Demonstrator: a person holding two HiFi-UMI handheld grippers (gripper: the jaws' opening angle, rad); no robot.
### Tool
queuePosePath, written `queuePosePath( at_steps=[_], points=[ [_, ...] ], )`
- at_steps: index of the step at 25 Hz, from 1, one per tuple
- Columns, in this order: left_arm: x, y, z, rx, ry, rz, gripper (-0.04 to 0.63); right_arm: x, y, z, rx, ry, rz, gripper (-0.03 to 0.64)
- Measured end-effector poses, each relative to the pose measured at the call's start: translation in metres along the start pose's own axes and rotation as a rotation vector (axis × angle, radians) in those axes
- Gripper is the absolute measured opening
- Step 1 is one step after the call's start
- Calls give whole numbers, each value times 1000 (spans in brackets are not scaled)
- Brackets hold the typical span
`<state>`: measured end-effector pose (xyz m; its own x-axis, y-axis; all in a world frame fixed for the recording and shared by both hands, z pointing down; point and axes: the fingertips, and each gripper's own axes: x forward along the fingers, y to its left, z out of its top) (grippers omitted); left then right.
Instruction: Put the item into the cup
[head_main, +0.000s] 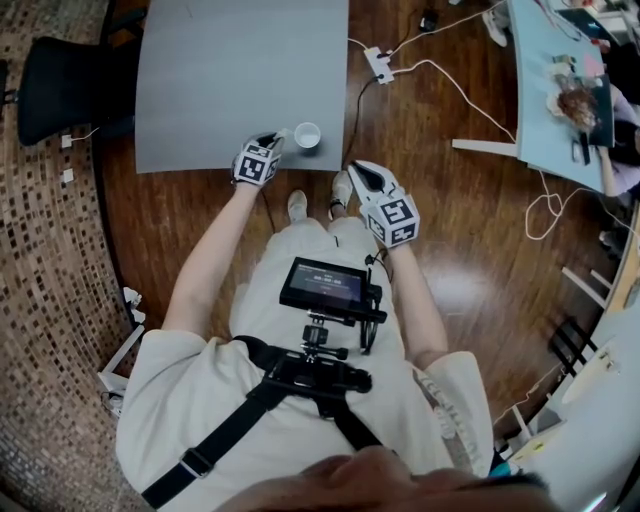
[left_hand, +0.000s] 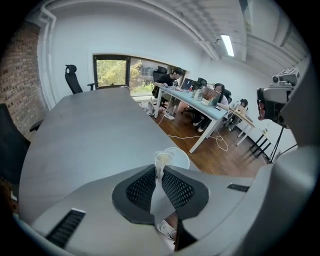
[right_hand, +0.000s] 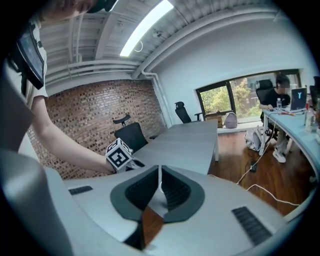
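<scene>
Grey counter (head_main: 230, 80): long, the person standing at its near edge. Wooden floor (head_main: 470, 250) lay directly below that edge.

Left tongs (head_main: 272, 136): over the counter's front edge, tilted steeply down, clamped tight on a small pale item (head_main: 283, 131). In the left gripper view the piece stuck up past the tips, translucent; I could not tell what it was.

Right tongs (head_main: 358, 172): held back off the counter near the person's waist, jaws together, nothing between them.

White cup (head_main: 307, 135): upright on the counter near the edge, just beside the left tongs' tips.

Item: in the air, close to the cup's rim on the left side. As far as I could judge, it was not yet over the mouth.

Risks noted:
- The grip looked shallow, with only the lower end pinched, so a jolt might slip the piece free.
- Letting go before it was centred would likely drop it on the rim, and from there onto the floor.
- The cup looked light. A brush from the tongs could tip or shove it, and the right tongs were too far off to steady it.
</scene>
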<state>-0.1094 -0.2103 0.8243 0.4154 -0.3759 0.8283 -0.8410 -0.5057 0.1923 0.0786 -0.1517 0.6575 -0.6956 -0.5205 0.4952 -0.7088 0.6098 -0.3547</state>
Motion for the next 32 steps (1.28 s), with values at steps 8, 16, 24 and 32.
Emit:
queuePosePath(
  at_steps=[8, 16, 24, 32],
  points=[
    [-1, -32, 34, 143, 45, -18, 41, -8, -6, 1, -2, -13, -37, 26],
    [29, -43, 18, 217, 202, -6, 41, -13, -6, 3, 3, -29, -48, 26],
    [51, -35, -3, 254, 309, 9, 59, -15, -2, 0, 9, -34, -45, 26],
    [46, -35, 1, 240, 253, -4, 143, -16, -8, 2, -7, -29, -40, 26]
  ],
)
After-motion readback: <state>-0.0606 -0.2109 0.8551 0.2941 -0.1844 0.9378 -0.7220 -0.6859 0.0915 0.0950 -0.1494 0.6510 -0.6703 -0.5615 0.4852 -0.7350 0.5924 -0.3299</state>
